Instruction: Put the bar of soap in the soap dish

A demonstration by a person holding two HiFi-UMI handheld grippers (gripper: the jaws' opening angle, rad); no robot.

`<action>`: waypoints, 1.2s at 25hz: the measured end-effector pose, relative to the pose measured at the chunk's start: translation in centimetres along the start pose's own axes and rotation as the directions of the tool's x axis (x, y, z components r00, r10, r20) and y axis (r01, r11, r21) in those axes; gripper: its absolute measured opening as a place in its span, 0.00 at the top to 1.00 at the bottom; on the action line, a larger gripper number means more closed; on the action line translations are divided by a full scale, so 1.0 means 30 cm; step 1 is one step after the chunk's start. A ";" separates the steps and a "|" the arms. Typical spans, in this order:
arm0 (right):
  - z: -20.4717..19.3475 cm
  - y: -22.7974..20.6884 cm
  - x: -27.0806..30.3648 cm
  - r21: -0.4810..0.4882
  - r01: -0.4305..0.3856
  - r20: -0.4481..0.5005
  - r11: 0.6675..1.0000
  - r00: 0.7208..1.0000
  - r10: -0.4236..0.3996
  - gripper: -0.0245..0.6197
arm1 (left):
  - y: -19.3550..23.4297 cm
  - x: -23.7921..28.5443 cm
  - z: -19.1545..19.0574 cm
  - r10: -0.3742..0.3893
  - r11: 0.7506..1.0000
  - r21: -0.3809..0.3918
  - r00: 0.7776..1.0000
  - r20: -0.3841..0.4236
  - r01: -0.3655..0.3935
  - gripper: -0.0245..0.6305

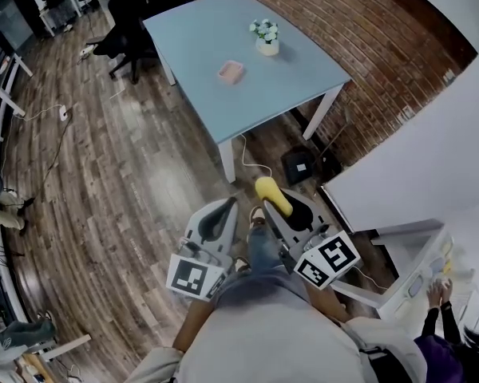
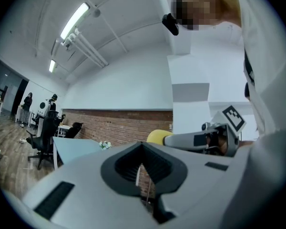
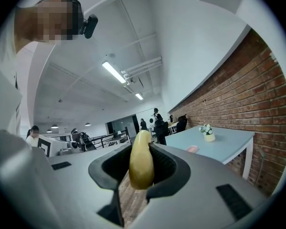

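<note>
A yellow bar of soap (image 1: 271,195) is clamped between the jaws of my right gripper (image 1: 278,207), held level above the wooden floor; the right gripper view has the soap (image 3: 141,162) standing upright between the pads. My left gripper (image 1: 227,209) is beside it, shut with nothing in it. Ahead stands a light-blue table (image 1: 259,102), and the pink soap dish (image 1: 231,72) lies near its middle. The dish (image 3: 192,149) is well beyond both grippers. In the left gripper view the soap (image 2: 157,136) pokes out past the right gripper (image 2: 200,140).
A small white pot of flowers (image 1: 265,37) stands on the table behind the dish. A brick wall (image 1: 367,46) runs along the right. A black box (image 1: 299,166) and cables lie on the floor by the table's near leg. Office chairs (image 1: 124,38) stand at the far left.
</note>
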State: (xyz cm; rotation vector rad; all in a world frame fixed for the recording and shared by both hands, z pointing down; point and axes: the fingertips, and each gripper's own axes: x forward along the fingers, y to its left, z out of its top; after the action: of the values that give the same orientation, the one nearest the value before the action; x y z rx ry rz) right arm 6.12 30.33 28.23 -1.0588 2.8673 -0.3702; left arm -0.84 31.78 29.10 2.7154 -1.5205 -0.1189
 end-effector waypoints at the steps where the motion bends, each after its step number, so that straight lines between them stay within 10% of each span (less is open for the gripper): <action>1: 0.004 -0.018 0.014 0.001 0.002 0.000 1.000 1.000 -0.002 0.78 | 0.012 0.020 0.000 0.000 1.000 -0.002 1.000 0.000 0.000 0.96; 30: 0.131 -0.691 0.559 0.078 -0.077 -0.025 0.994 0.997 0.079 0.78 | 0.386 0.809 -0.055 0.007 1.000 -0.009 0.997 -0.072 -0.007 0.96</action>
State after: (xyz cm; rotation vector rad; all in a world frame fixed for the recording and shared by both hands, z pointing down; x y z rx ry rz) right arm 7.01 3.44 29.92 -0.9333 2.8823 -0.4891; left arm 2.09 5.03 30.16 2.6756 -1.5063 -0.0271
